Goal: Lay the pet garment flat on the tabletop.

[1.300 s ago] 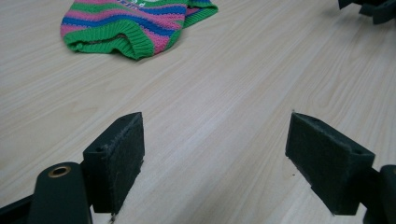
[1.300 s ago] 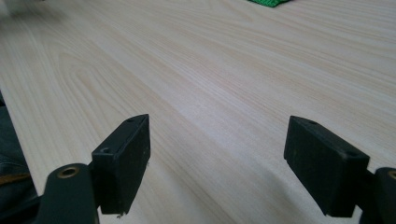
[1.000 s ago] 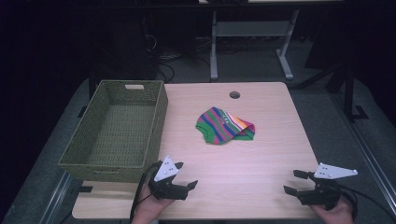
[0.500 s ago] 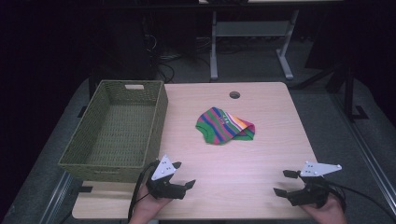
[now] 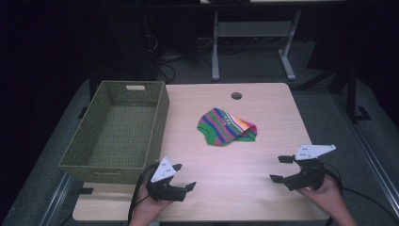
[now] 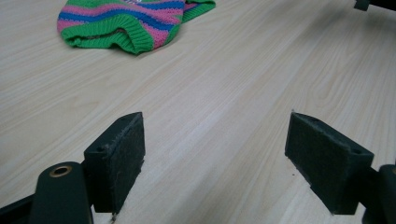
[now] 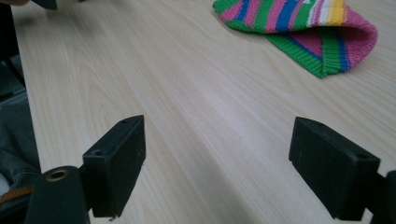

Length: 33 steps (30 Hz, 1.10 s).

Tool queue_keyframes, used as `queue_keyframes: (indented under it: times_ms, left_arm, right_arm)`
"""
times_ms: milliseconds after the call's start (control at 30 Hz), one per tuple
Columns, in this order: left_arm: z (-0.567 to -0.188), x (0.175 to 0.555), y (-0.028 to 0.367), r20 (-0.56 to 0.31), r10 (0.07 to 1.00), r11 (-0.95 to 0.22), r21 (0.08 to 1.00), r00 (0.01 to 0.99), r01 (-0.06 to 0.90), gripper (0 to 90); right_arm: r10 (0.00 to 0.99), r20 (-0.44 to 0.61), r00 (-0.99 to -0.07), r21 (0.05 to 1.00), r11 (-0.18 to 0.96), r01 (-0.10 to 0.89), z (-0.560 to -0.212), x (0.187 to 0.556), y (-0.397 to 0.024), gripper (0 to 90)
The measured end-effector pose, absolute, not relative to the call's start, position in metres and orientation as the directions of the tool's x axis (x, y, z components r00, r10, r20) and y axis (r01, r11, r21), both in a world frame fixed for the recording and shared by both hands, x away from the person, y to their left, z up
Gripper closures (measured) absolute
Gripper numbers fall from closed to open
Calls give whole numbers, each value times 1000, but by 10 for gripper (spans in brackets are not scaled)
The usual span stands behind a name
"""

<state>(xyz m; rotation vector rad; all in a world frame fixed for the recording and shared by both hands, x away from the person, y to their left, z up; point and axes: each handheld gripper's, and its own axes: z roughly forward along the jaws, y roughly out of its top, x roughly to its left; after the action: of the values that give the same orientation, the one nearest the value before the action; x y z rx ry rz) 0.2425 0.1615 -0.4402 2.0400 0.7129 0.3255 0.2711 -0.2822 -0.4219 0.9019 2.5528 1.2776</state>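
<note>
the wooden table [image 5: 263, 188] carries a green woven basket [image 5: 117, 132] along its left side. right of the basket, mid-table, lies the striped knit cloth [image 5: 227, 126]. nearer than the cloth, the left gripper [image 5: 181, 181] and right gripper [image 5: 281, 168] hang with jaws spread wide, empty. best approach low, pinching opposite hems.

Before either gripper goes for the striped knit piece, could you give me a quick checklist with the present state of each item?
1. Left gripper jaws wide apart, nothing between: ok.
2. Right gripper jaws wide apart, nothing between: ok.
3. Striped knit piece lies flat on the table, apart from both grippers: ok.
4. Bare tabletop between grippers and knit piece: ok.
5. Green basket has nothing in it: ok.
6. Whether the knit piece is one layer or folded: cannot tell.
</note>
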Motion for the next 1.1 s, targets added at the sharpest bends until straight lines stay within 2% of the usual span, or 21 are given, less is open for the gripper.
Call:
queue_keyframes:
  times_ms: [233,367,1100]
  left_arm:
    - [-441,243,162,-45,608,-414,834,792,366,197]
    - [-440,242,162,-50,609,-402,840,791,363,199]
    - [-439,242,164,-55,607,-393,846,792,360,200]
  right_arm:
    - [539,128,-832,725,522,450,-416,300,-267,182]
    - [530,151,-834,717,522,462,-413,314,-264,182]
    - [533,139,-834,682,560,471,-394,372,-250,194]
